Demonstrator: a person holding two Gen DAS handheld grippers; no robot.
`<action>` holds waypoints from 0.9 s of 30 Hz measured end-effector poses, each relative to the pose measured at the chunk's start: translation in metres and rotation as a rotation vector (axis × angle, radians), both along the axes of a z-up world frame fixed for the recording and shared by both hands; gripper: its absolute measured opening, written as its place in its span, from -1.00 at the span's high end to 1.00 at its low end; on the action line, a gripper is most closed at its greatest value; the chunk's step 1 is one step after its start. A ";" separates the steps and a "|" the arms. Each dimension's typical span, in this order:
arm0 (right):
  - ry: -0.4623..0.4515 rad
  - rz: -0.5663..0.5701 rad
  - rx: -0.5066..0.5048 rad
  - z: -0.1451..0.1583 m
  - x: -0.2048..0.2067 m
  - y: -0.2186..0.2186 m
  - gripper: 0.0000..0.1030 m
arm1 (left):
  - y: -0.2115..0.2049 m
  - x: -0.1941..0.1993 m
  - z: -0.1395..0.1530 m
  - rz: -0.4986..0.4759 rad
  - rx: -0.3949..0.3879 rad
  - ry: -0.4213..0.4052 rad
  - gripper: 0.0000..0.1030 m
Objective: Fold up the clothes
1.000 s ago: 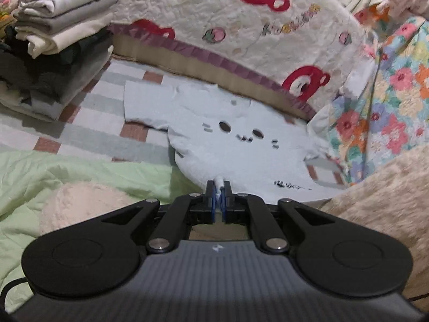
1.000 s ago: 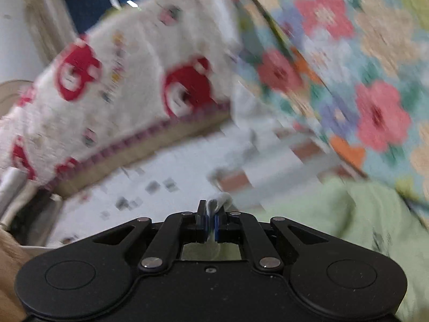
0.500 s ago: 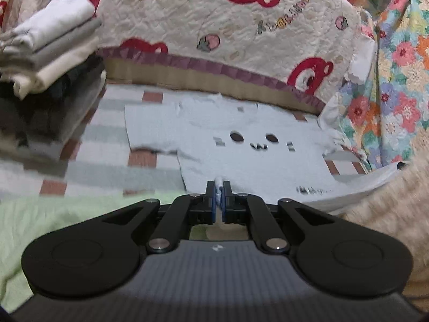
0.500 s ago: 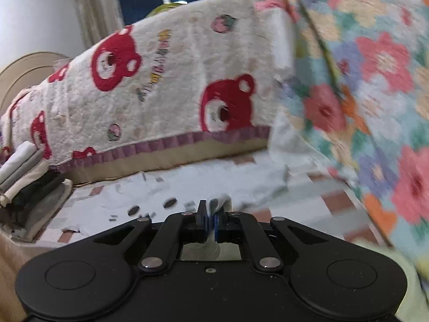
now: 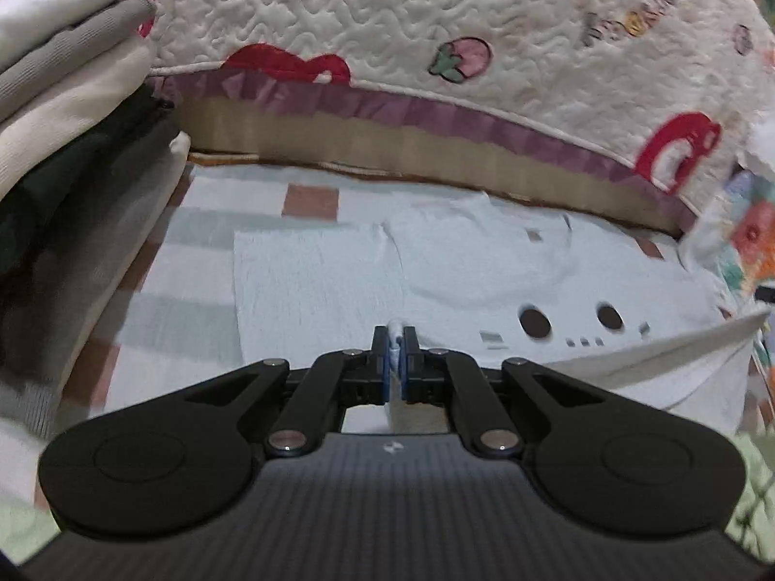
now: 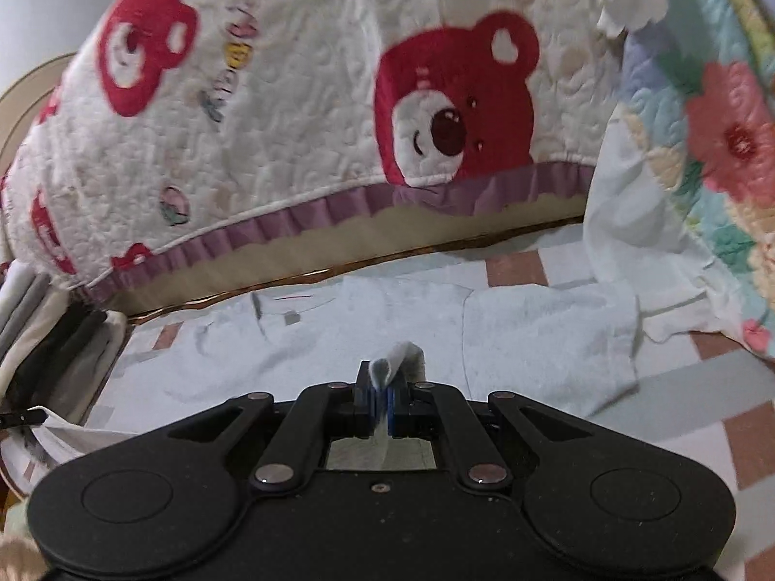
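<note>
A pale blue T-shirt (image 5: 474,266) with two dark dots and small marks lies spread on the checked bed cover, collar toward the far quilt. My left gripper (image 5: 395,339) is shut on its lower hem, and the hem stretches off to the right as a raised fold (image 5: 678,344). My right gripper (image 6: 387,373) is shut on the hem too, with a bit of cloth sticking up between the fingers. In the right wrist view the T-shirt (image 6: 533,334) lies ahead with its right sleeve flat.
A stack of folded clothes (image 5: 58,97) stands at the left. A white quilt with red bears (image 5: 436,38) hangs along the back. A floral quilt (image 6: 717,145) rises at the right. The bed cover (image 5: 160,319) is checked grey, white and brown.
Both grippers have moved forward over the T-shirt, carrying the hem toward the collar. The folded stack and bear quilt are now much closer.
</note>
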State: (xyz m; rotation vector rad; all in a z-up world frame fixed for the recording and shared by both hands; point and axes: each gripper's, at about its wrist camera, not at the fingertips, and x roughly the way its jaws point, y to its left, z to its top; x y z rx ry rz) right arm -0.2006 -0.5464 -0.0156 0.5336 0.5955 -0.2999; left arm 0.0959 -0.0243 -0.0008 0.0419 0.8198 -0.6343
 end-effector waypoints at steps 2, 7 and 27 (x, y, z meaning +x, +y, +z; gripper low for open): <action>0.027 0.002 0.026 0.000 0.015 -0.007 0.91 | -0.007 0.012 -0.003 0.014 -0.006 -0.008 0.93; 0.049 -0.004 0.060 0.001 0.052 -0.024 0.91 | -0.031 0.041 -0.019 0.028 0.013 -0.030 0.94; 0.158 -0.034 0.142 -0.059 0.133 -0.075 0.90 | -0.067 0.109 -0.094 0.149 -0.100 0.009 0.94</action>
